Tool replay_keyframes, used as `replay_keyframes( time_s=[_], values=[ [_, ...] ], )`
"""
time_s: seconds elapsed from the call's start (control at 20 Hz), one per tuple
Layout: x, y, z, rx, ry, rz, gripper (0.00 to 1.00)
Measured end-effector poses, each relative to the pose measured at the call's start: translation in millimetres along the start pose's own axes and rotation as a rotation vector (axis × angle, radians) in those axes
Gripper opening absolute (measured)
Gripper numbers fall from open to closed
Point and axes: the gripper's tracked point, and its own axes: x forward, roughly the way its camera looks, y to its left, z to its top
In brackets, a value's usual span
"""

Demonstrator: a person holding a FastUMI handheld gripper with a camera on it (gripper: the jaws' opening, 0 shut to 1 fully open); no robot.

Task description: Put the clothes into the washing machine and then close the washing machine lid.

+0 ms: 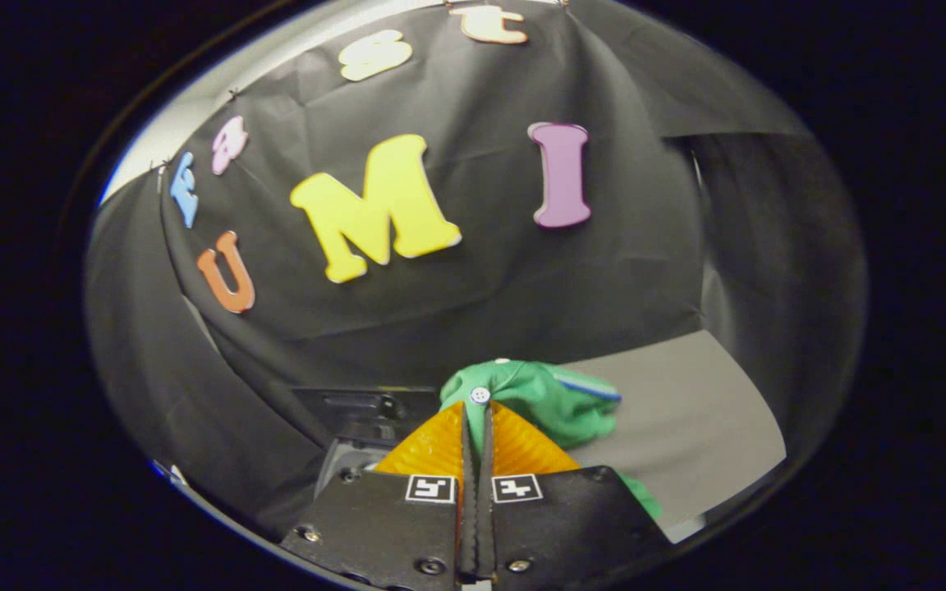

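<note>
Black cloth wall (473, 279) hangs ahead of me, and a grey worktop (686, 419) lies below it.

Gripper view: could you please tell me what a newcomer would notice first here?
First, the green garment, bunched up with a white button showing, pinched at the tips of the gripper, whose fingers are closed on its fabric. It hangs over a grey surface that stretches beyond and to one side. On the other side, just past the fingers, sits a dark machine part, too dim to identify.
</note>
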Motion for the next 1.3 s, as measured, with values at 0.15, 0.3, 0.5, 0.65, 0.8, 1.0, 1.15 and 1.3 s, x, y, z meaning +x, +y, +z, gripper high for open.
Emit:
replay_keyframes(
  time_s=[0.15, 0.3, 0.5, 0.65, 0.8, 1.0, 1.15, 1.3],
  values=[
    [-15, 58, 20, -0.035, -0.064, 0.078, 0.04],
    [-33, 127, 38, -0.060, -0.127, 0.162, 0.04],
    [-50, 199, 49, -0.114, -0.183, 0.246, 0.03],
    [-49, 243, 48, -0.157, -0.200, 0.296, 0.04],
    [-36, 275, 33, -0.187, -0.177, 0.330, 0.04],
    [11, 297, -3, -0.202, -0.111, 0.357, 0.04],
    [45, 306, -37, -0.199, -0.053, 0.361, 0.04],
    [81, 306, -77, -0.185, 0.015, 0.362, 0.03]
  ],
)
